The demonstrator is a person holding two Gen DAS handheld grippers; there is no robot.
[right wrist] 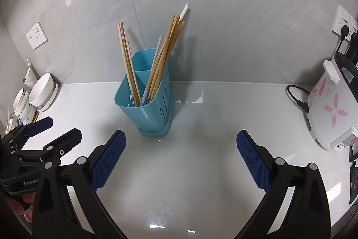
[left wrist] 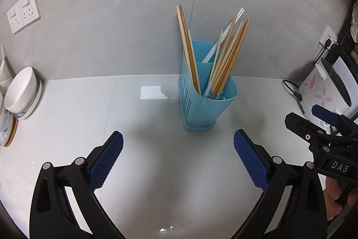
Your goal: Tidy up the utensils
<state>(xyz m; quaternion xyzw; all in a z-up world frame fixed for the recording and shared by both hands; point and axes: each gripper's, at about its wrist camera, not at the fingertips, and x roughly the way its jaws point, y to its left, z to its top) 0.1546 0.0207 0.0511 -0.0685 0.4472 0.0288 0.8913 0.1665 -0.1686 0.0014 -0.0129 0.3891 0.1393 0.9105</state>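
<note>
A blue plastic utensil holder (left wrist: 202,111) (right wrist: 154,113) stands upright on the white counter near the back wall. Several wooden chopsticks (left wrist: 230,55) (right wrist: 165,53) and a white pair (left wrist: 226,35) lean in its two compartments. My left gripper (left wrist: 177,145) is open, a short way in front of the holder, with nothing between its blue pads (left wrist: 105,162). My right gripper (right wrist: 180,145) is open too, in front of the holder and slightly to its right, holding nothing. Each gripper shows at the edge of the other's view: the right gripper (left wrist: 313,122) and the left gripper (right wrist: 51,129).
Stacked white bowls (left wrist: 21,91) (right wrist: 42,92) and plates sit at the left by the wall. A white rice cooker (left wrist: 324,86) (right wrist: 331,102) with pink flowers and a black cord (right wrist: 295,97) stands at the right. Wall sockets (left wrist: 23,12) (right wrist: 343,20) are on the grey tiles.
</note>
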